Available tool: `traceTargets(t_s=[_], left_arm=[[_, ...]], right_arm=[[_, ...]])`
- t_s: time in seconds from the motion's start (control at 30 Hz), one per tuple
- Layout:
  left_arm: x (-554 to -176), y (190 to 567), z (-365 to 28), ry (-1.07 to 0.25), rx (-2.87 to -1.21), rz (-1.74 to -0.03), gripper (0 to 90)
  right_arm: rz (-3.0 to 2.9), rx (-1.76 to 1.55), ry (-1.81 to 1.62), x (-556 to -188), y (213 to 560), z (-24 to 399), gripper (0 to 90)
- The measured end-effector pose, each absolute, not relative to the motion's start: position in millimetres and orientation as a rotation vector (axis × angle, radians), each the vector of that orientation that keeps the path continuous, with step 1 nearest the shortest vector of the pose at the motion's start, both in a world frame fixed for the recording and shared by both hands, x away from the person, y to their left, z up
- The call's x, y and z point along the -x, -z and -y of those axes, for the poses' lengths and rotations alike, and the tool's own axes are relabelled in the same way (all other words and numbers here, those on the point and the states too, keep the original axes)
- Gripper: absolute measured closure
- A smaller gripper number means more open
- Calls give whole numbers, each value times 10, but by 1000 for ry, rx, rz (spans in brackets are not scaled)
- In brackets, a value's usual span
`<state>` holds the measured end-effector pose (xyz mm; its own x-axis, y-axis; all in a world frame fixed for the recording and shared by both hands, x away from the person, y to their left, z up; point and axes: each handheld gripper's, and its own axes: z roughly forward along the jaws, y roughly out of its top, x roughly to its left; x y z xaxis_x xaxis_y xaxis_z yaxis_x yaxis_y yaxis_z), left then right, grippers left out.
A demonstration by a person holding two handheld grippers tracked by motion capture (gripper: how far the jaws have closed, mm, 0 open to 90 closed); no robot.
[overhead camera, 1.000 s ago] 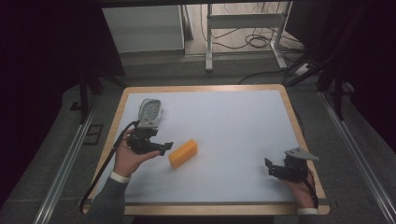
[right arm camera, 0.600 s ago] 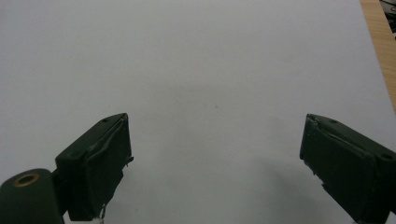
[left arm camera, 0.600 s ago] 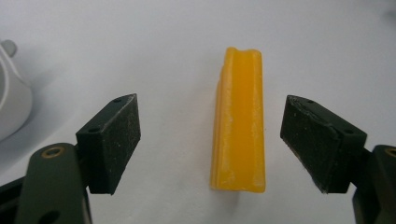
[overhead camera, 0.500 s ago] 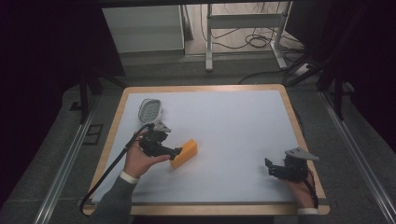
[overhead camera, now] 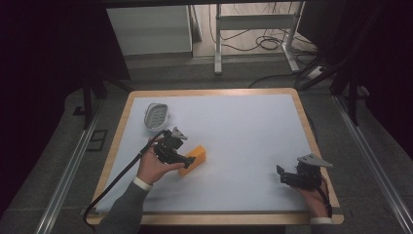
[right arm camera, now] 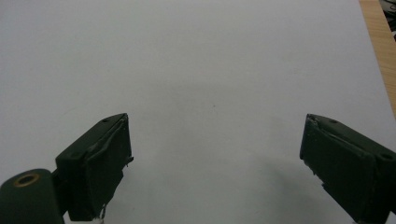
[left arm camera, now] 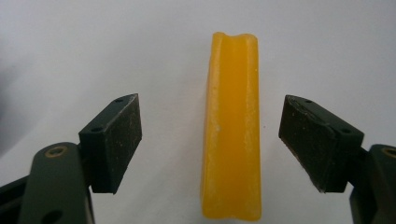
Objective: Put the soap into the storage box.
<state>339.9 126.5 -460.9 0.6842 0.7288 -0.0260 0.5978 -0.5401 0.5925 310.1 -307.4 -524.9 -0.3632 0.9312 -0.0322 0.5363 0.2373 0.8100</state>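
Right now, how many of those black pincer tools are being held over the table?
2. The left gripper is at the orange block, open around it. The right gripper is near the table's right edge, open over bare white surface.

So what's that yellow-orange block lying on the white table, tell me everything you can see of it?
The yellow-orange block is a long bar with a matte, waxy or foamy-looking surface, rounded edges and a shallow groove running down its upper face, with a notched far end. It lies flat on the white table top, towards the left side, near the person's left hand. The left gripper straddles it: the bar sits between the open jaws, with a clear gap on each side, so neither pad touches it.
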Motion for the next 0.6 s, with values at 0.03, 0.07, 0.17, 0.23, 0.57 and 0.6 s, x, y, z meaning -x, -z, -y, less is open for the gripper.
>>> traceTargets(t_s=[0.03, 0.07, 0.17, 0.23, 0.57, 0.6], left_arm=[[-3411, 4627, -1252, -295, -2322, -1027, 221], [-3426, 4646, -1244, -293, -2330, -1029, 221], [-3458, 4704, -1210, -278, -2339, -1038, 221], [-3470, 4737, -1185, -269, -2344, -1041, 221], [-3529, 4872, -1105, -238, -2377, -1054, 227], [-3538, 4890, -1098, -238, -2383, -1056, 229]], right_arm=[[-1994, -1338, -992, -3101, 5249, 3074, 90], [-1994, -1338, -992, -3101, 5249, 3075, 90], [-1996, -1342, -992, -3103, 5249, 3079, 90], [-1996, -1343, -990, -3105, 5249, 3079, 90], [-1996, -1346, -989, -3108, 5250, 3081, 91], [-1996, -1346, -989, -3108, 5250, 3081, 91]])
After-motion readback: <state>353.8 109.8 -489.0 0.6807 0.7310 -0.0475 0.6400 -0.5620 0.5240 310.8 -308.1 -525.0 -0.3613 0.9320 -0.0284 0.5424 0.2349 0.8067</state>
